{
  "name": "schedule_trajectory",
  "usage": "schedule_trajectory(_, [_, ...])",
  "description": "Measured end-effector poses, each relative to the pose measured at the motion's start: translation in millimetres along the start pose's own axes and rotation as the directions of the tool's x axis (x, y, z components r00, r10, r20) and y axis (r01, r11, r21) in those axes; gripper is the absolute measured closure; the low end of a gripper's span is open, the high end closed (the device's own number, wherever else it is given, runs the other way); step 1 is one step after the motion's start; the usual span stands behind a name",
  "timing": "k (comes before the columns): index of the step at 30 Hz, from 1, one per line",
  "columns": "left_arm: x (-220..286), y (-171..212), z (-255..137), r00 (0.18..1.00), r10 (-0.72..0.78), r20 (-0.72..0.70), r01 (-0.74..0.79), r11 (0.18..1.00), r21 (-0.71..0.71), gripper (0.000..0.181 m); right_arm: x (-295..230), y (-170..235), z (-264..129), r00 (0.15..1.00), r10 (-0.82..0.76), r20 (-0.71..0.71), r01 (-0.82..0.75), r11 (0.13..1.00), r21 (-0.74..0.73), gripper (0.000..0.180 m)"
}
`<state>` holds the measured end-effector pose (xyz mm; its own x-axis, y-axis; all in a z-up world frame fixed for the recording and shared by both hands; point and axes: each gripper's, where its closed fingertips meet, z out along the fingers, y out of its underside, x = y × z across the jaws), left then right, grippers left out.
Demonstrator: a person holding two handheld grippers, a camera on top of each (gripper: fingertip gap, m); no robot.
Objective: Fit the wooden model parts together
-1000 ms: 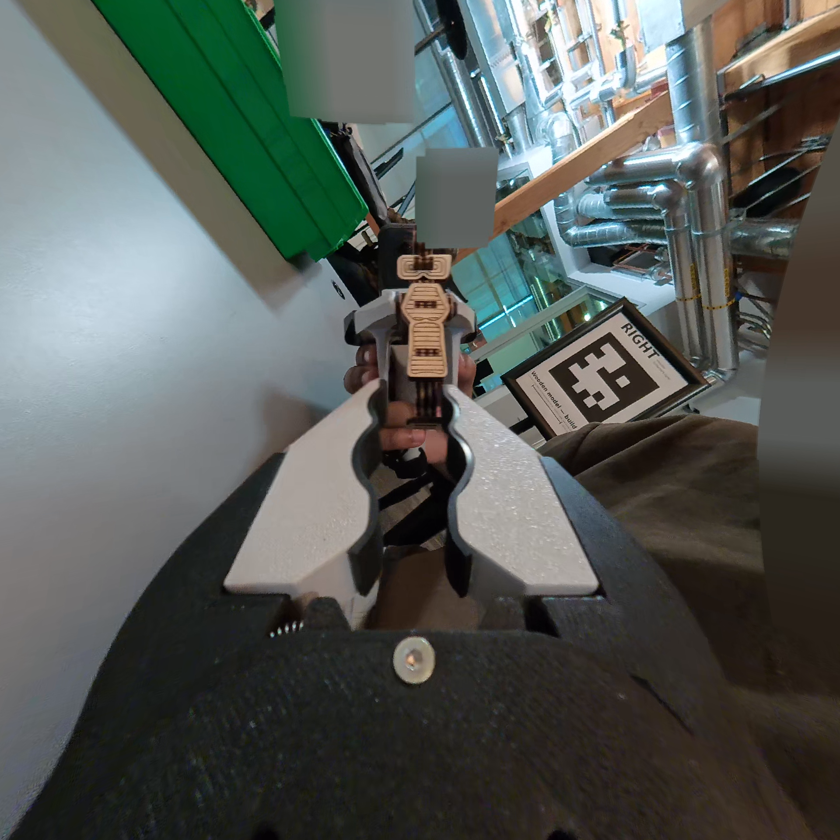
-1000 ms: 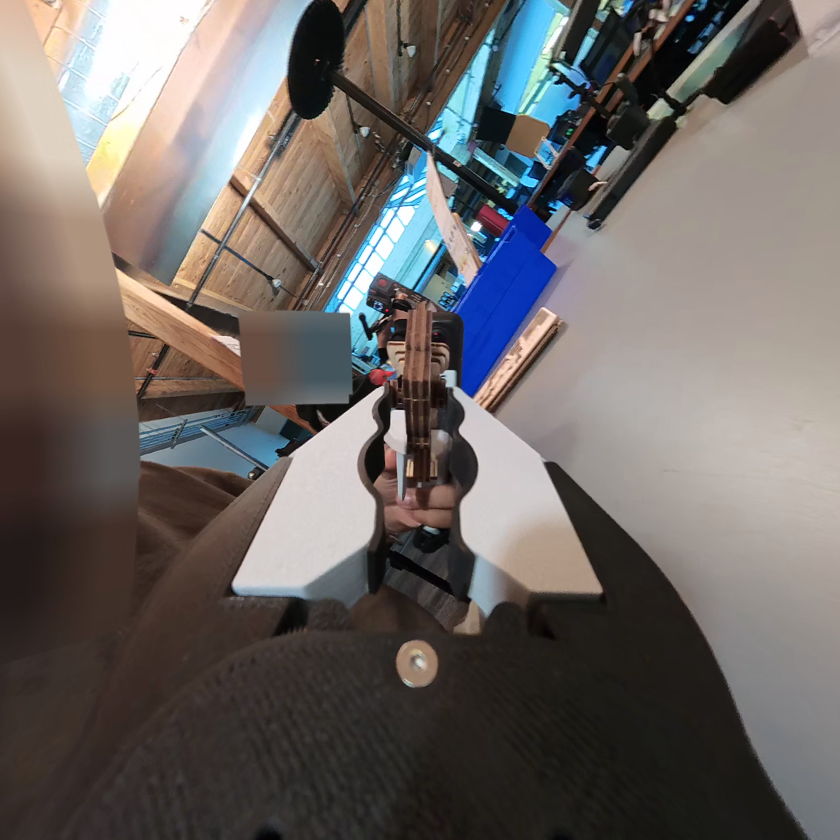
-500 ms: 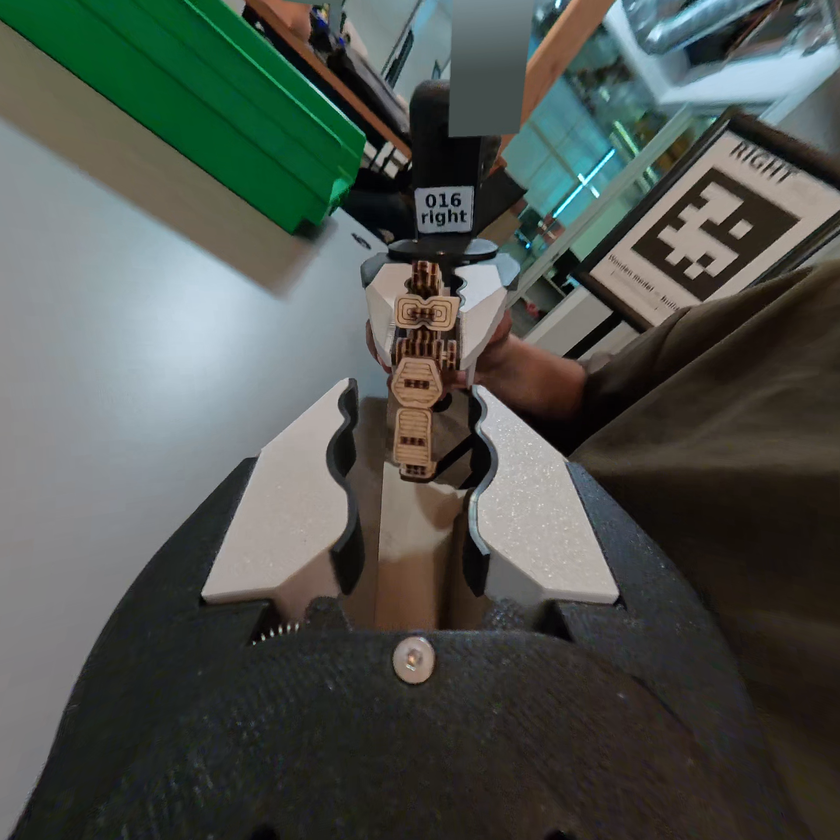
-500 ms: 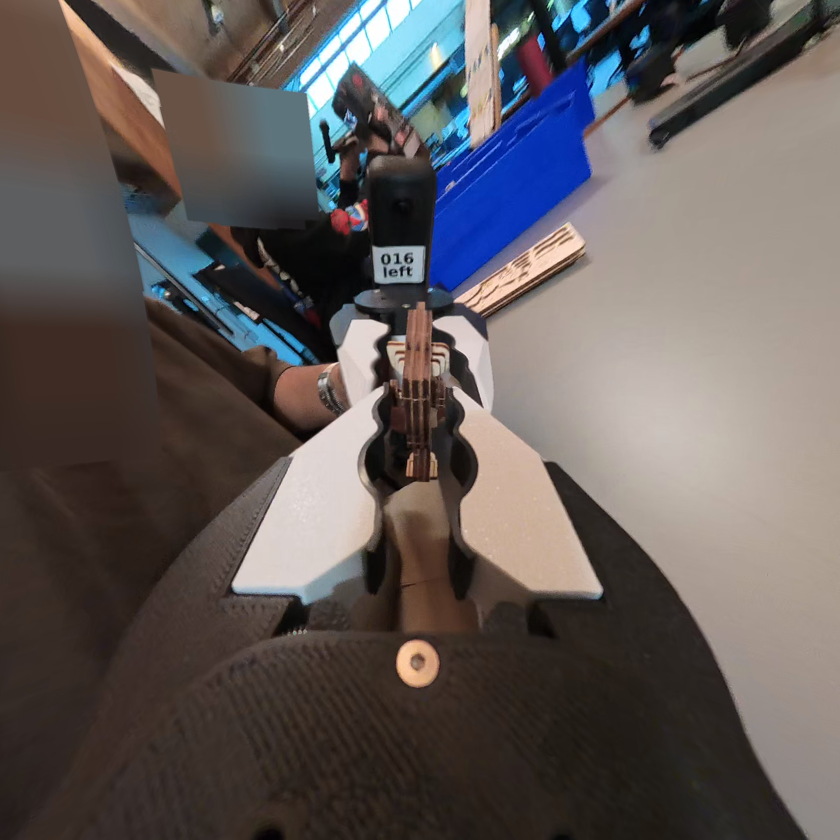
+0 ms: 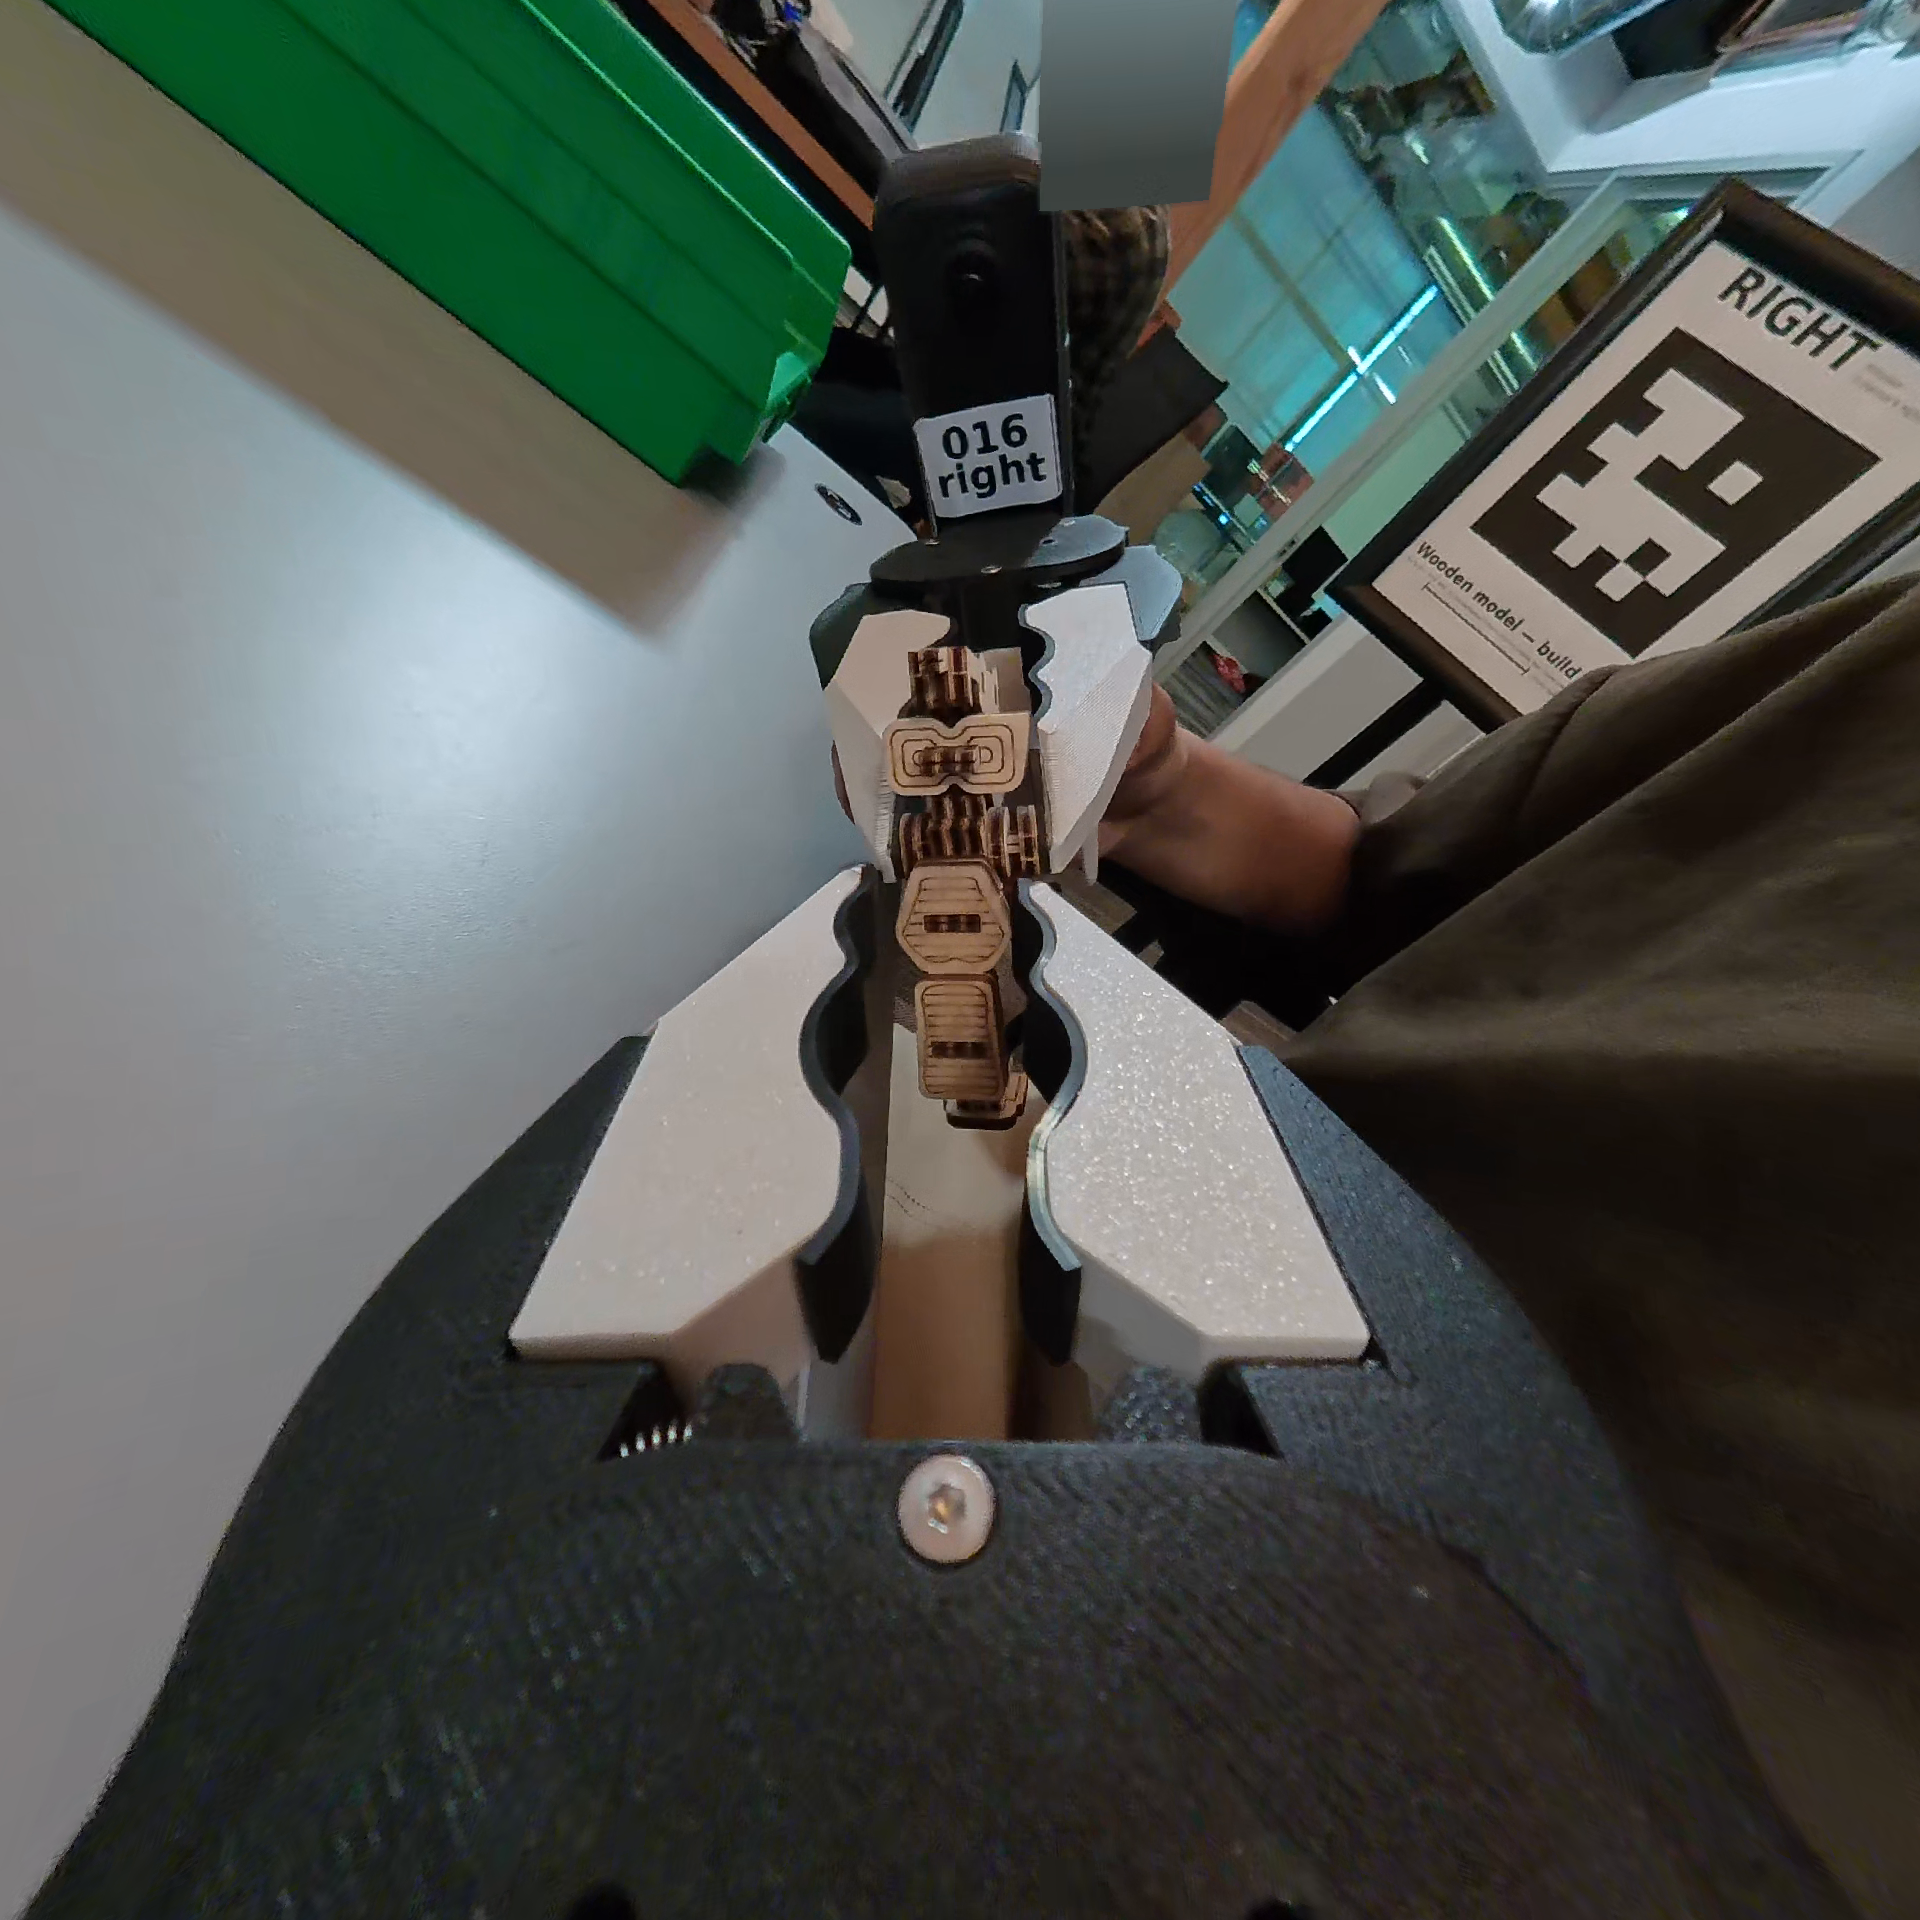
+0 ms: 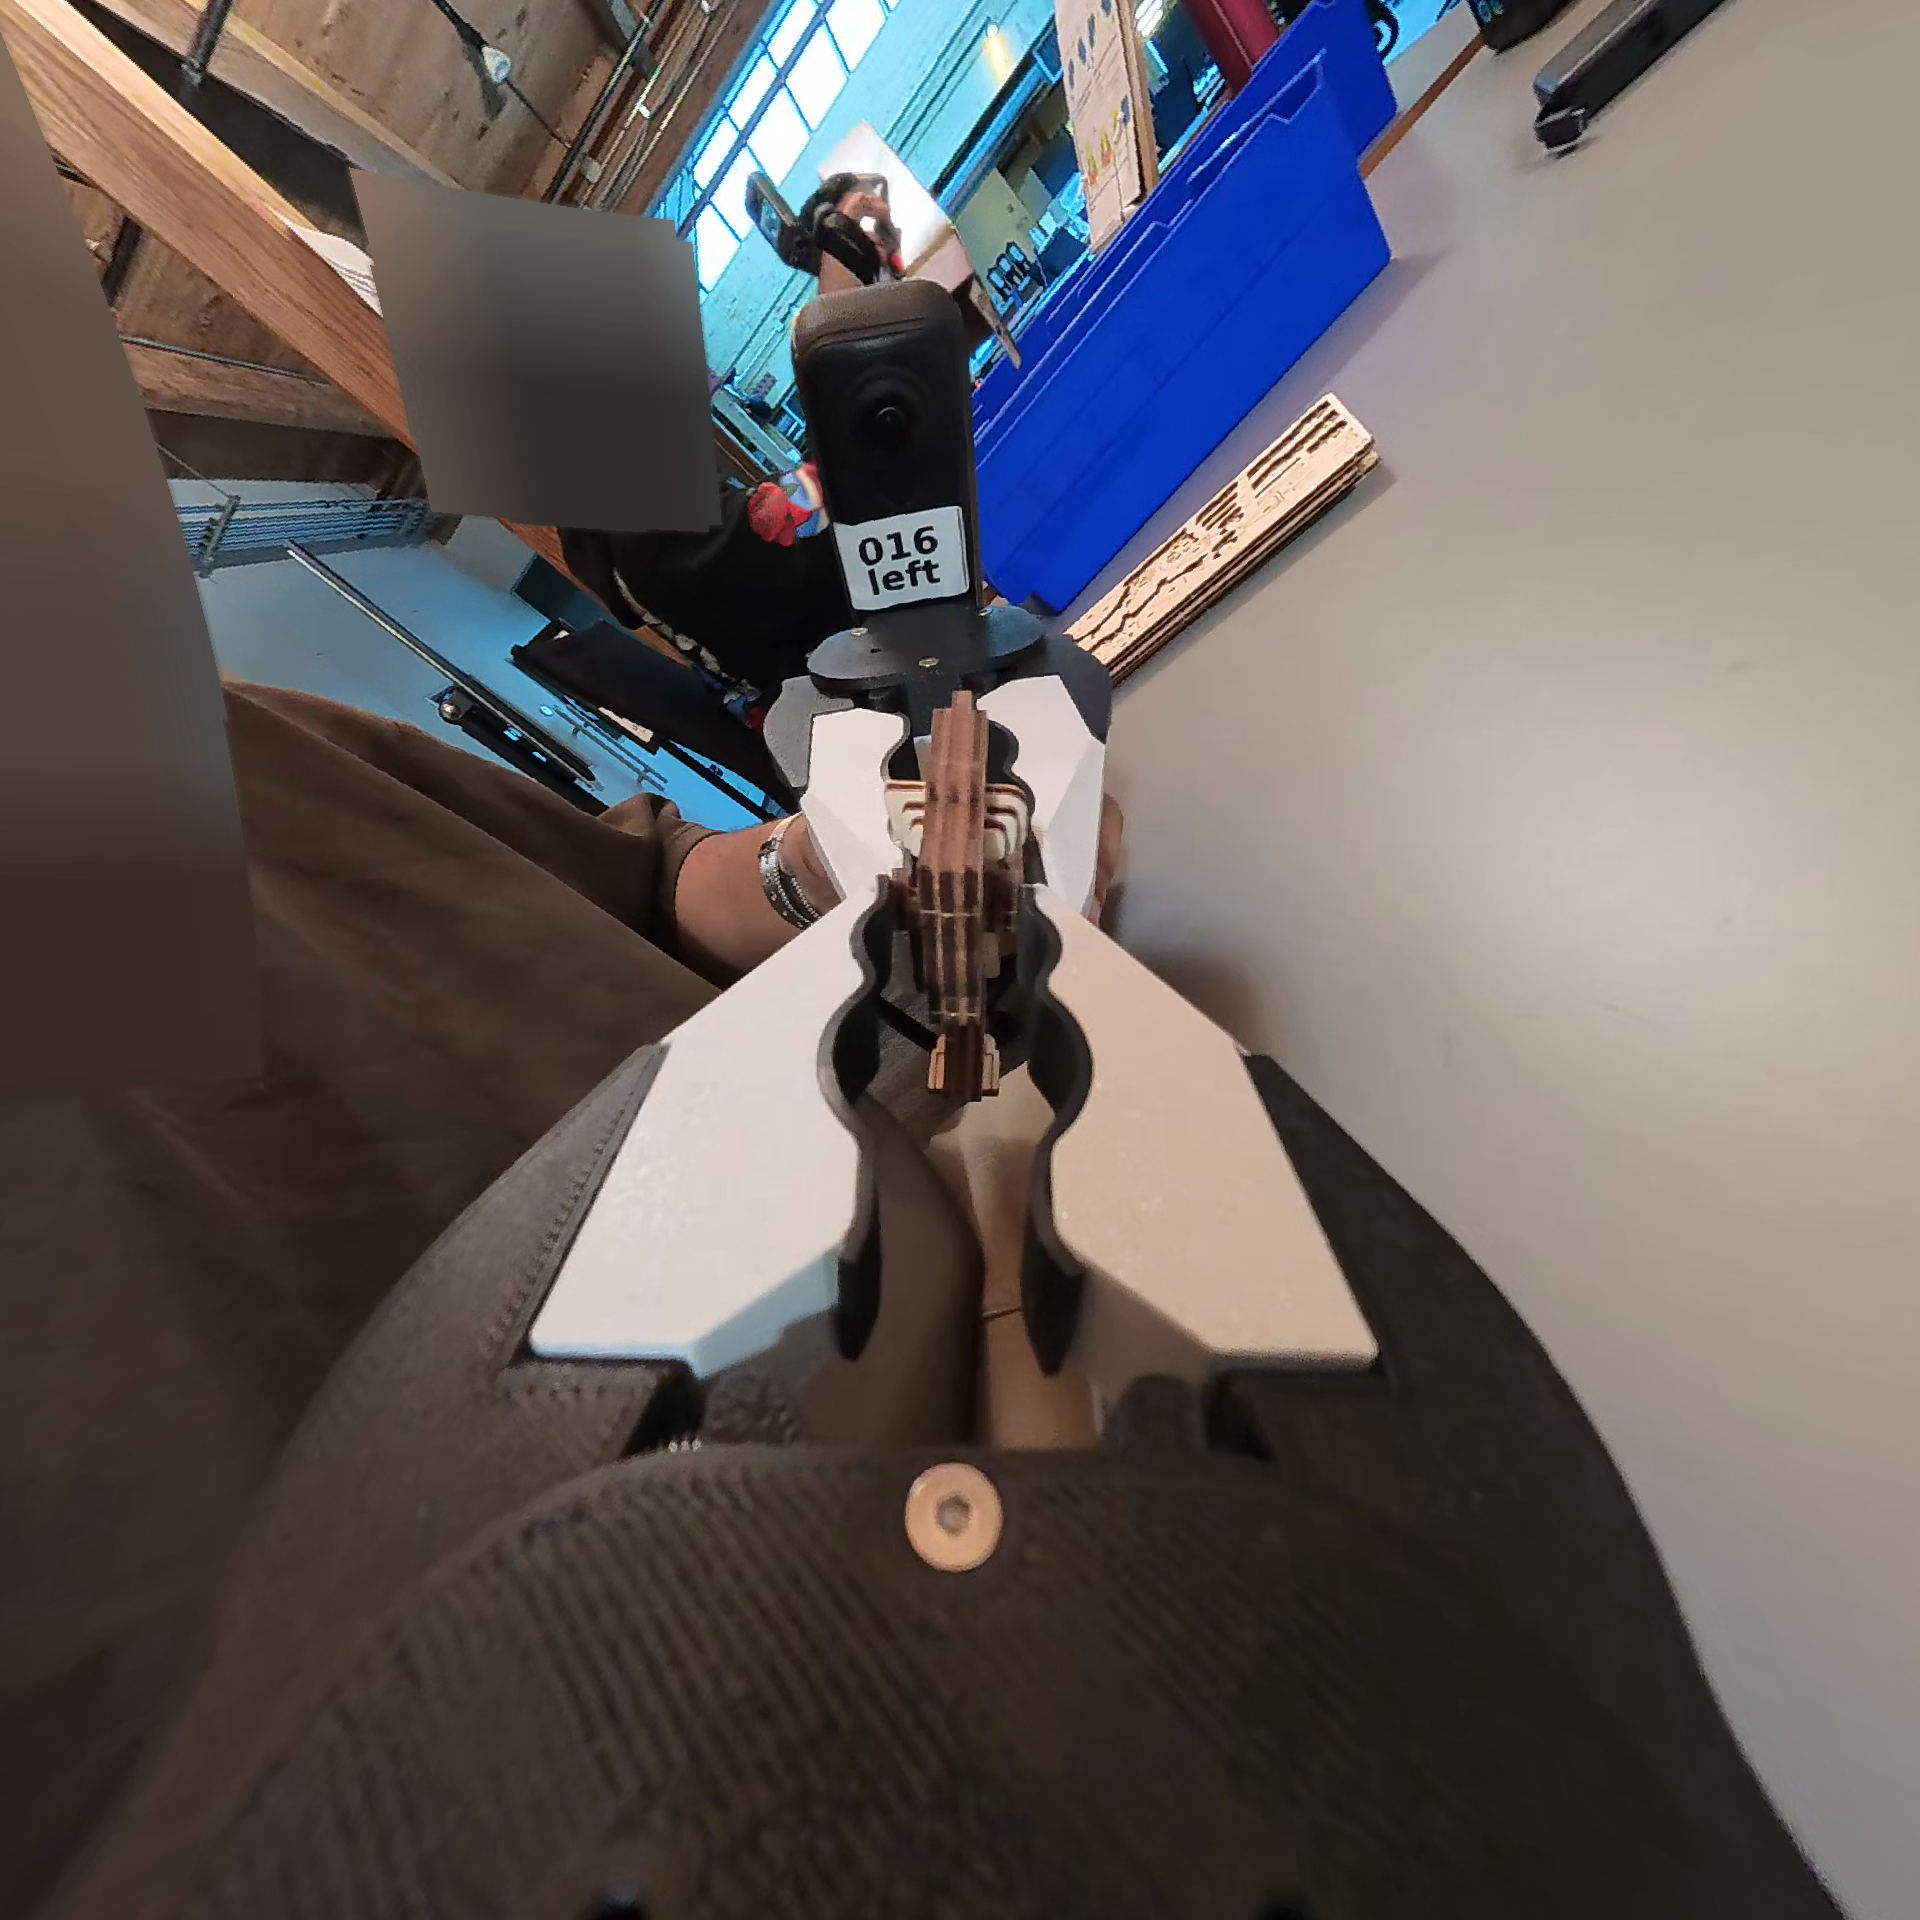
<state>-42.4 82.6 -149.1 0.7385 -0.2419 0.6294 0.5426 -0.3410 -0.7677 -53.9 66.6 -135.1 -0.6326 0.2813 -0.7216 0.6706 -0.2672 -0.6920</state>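
Note:
A small laser-cut wooden model (image 5: 951,925), a stack of thin layers with engraved plates, is held in the air between my two grippers, which face each other. My left gripper (image 5: 951,894) is shut on its near lower part. My right gripper holds the far upper end, and its white fingers (image 5: 1091,717) show behind the model. In the right wrist view the model (image 6: 951,831) shows edge-on. My right gripper (image 6: 961,904) is shut on it. The left gripper's fingers (image 6: 831,790) clasp its cross plates beyond.
The grey table (image 5: 312,831) lies below. A green bin (image 5: 468,229) and a framed black-and-white marker sign (image 5: 1662,468) stand at its edge. Blue bins (image 6: 1174,343) and a stack of cut wooden sheets (image 6: 1236,540) lie farther off. A person's olive sleeve (image 5: 1558,1039) is close by. The grippers are tip to tip, or close to it.
My left gripper let go of the model's tip, opened, slid further along it, and has closed on it again. Both views have tilted down toward the table. The right gripper kept its hold.

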Motion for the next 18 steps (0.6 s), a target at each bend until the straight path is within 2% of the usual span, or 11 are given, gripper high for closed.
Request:
schedule_trajectory(4, [-2.6,-1.0,-1.4,1.0,-0.026,0.001,0.026,1.0,0.01,0.161,2.5,-0.2,0.1,1.0,0.004,-0.014,-0.004,1.0,0.008,0.157])
schedule_trajectory(6, [-1.6,-2.4,-1.8,0.999,-0.051,-0.018,0.052,0.998,0.02,0.162,4.0,-1.9,-1.3,1.0,0.013,-0.02,-0.013,1.0,0.022,0.15])
schedule_trajectory(18, [-9.5,-3.7,-4.9,0.995,-0.096,0.005,0.096,0.995,0.037,0.162,9.9,-5.8,-4.6,0.999,0.006,-0.039,-0.005,1.0,0.03,0.149])
